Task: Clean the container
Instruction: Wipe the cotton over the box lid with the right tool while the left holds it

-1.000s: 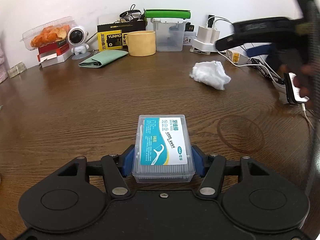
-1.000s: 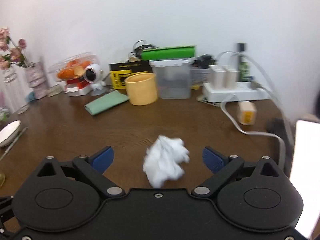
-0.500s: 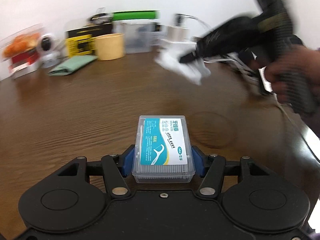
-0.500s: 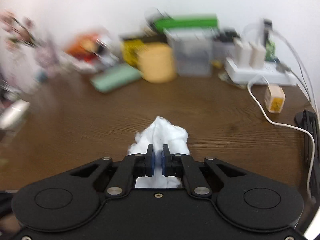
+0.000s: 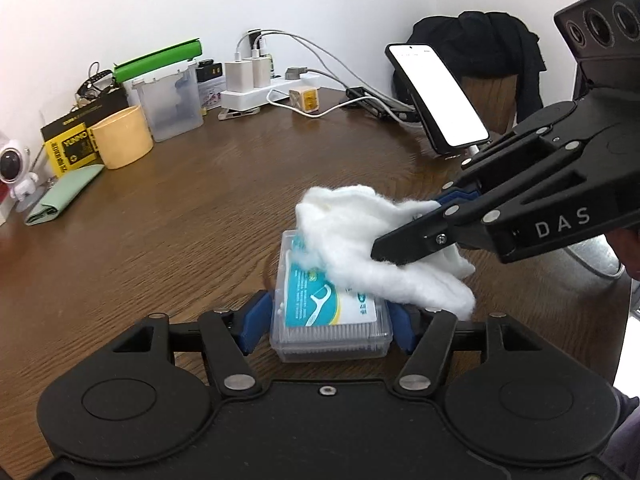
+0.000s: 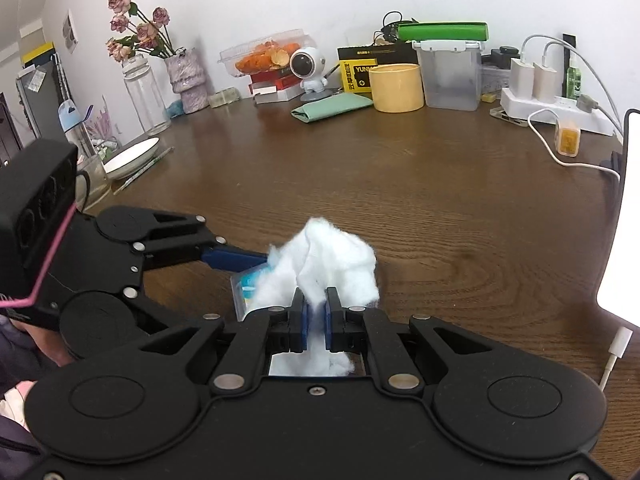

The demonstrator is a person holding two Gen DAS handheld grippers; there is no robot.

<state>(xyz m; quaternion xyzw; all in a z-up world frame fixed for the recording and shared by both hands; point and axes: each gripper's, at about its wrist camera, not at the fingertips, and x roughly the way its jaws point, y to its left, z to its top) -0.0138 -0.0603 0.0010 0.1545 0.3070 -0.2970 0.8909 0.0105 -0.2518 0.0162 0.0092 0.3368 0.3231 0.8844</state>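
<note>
Floss box (image 5: 330,322): on table (image 5: 200,200), between left gripper (image 5: 328,326) fingers. Cloth (image 5: 376,248): on box's far right part, pinched in right gripper (image 6: 315,316). Phone (image 5: 438,96): behind box, right. Cup (image 5: 122,142): behind box, far left

Clear glossy plastic container (image 5: 330,320), fluffy white wad (image 5: 372,248), wood-grain table (image 5: 192,216)

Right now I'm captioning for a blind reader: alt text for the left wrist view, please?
The left gripper clamps a clear floss-pick box while the right gripper presses a white cotton wad onto its lid, over a brown wooden table.
</note>
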